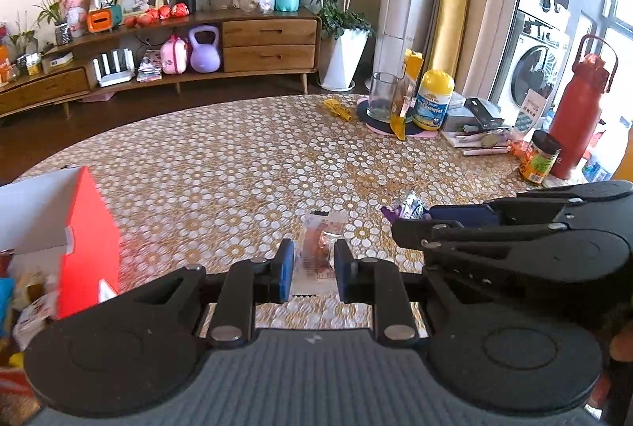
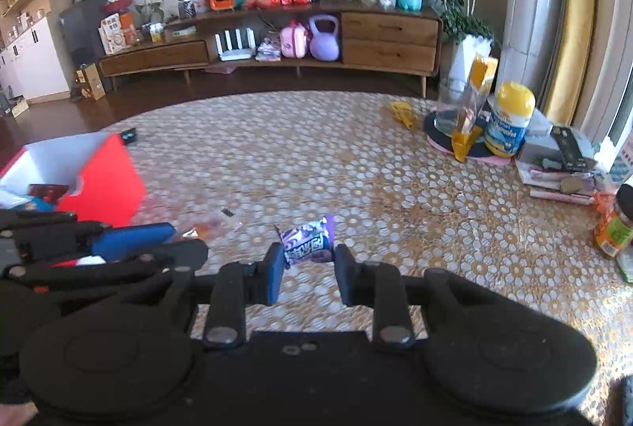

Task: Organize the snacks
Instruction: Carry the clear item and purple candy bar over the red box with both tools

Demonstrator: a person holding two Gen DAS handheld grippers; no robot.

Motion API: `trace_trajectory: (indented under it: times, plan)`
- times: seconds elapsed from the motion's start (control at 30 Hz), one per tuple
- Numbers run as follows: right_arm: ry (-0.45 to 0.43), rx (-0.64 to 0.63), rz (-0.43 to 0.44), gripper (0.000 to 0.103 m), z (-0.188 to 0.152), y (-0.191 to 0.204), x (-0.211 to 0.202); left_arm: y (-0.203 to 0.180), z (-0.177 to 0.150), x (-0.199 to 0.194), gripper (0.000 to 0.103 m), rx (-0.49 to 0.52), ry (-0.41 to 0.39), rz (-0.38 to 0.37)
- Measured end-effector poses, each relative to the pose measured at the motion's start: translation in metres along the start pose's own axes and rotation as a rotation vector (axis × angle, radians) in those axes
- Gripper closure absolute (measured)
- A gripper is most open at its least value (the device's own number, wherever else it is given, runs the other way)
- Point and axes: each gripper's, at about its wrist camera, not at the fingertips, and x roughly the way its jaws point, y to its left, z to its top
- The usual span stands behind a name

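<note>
The left hand-held gripper [image 1: 314, 269] pinches a clear-wrapped reddish snack packet [image 1: 318, 248]; the right hand-held gripper [image 2: 309, 269] pinches a purple foil candy wrapper [image 2: 308, 240], above the counter [image 2: 356, 165]. Slippery wrappers could slip before reaching the red-and-white cardboard box [image 2: 99, 180].

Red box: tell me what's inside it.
The red box is open with white inner walls. In the right wrist view, a dark reddish packet and something blue lie inside. Its wall and the left tongs hide the rest.
</note>
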Motion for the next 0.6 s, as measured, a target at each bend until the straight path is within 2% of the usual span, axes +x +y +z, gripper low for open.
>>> trace_trajectory:
  times: [0.37, 0.6]
  plan:
    - [-0.069, -0.046, 0.036, 0.08, -0.005, 0.059, -0.073, 0.03, -0.017, -0.081, 0.082, -0.025, -0.02, 0.036]
    - [-0.099, -0.082, 0.081, 0.081, -0.006, 0.105, -0.095, 0.061, -0.03, -0.119, 0.082, -0.043, -0.036, 0.079]
